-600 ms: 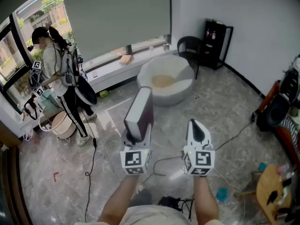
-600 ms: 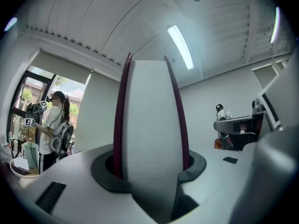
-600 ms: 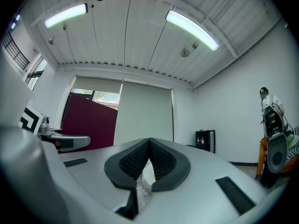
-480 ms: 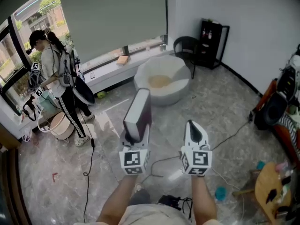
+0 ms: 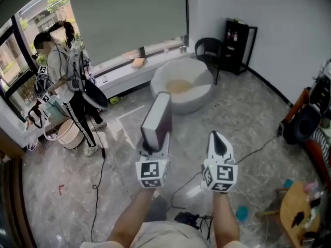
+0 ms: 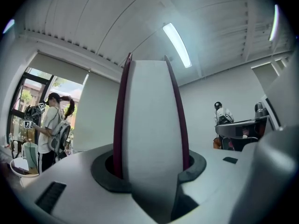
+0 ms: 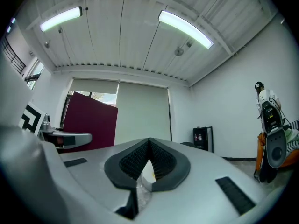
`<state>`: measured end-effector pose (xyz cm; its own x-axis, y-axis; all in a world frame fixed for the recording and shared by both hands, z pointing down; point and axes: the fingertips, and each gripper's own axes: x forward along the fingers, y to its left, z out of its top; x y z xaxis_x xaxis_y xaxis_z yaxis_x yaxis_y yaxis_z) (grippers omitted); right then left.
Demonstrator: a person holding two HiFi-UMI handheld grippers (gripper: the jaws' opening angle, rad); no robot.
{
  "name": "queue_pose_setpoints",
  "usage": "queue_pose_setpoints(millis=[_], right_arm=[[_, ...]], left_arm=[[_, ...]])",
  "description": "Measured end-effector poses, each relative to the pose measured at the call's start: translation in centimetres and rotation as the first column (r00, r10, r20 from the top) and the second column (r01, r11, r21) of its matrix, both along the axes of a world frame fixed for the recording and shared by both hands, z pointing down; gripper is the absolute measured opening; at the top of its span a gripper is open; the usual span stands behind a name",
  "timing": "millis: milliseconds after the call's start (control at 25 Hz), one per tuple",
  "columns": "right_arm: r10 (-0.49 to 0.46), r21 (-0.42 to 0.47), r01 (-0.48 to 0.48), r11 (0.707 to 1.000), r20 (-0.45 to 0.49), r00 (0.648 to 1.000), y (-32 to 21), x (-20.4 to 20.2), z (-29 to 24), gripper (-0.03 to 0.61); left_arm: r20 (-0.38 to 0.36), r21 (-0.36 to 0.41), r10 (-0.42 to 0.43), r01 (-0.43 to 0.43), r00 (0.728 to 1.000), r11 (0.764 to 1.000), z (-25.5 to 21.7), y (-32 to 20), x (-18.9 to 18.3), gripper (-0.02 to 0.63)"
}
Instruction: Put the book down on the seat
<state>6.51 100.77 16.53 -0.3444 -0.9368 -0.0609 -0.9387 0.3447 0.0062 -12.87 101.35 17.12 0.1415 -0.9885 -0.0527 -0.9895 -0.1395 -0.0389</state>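
My left gripper [image 5: 153, 148] is shut on a thick book [image 5: 156, 120] with a dark red cover and white page edges, held upright and tilted forward over the floor. In the left gripper view the book [image 6: 150, 134] fills the gap between the jaws of the left gripper [image 6: 149, 167], page edges facing the camera. My right gripper [image 5: 217, 142] hangs beside it at the right, shut with nothing in it. In the right gripper view the right gripper [image 7: 148, 164] has its pads meeting, and the book's red cover [image 7: 91, 125] shows at the left. A round white seat [image 5: 182, 87] with a tan cushion stands ahead near the window.
A person [image 5: 70, 87] with a backpack stands at the left by the window. A black chair [image 5: 209, 49] and a black shelf [image 5: 239, 46] stand at the back wall. Cables [image 5: 98, 190] run across the marble floor. A small wooden table [image 5: 300, 211] sits at the right.
Both grippers and the book have shifted slightly right and down in the head view. The person at the left has turned a little.
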Motion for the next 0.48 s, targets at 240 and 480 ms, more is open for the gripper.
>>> queue_pose_setpoints(millis=[240, 480], right_arm=[[-0.011, 0.028, 0.011, 1.0, -0.011, 1.0, -1.8, -1.8, -0.3, 0.005], [-0.01, 0.015, 0.01, 1.0, -0.014, 1.0, -5.8, -3.9, 0.9, 0.005]], left_arm=[[-0.007, 0.001, -0.017, 0.017, 1.0, 1.0, 0.4, -1.9, -1.7, 0.224], [-0.007, -0.005, -0.024, 0.024, 1.0, 1.0, 1.5, -5.8, -4.0, 0.224]])
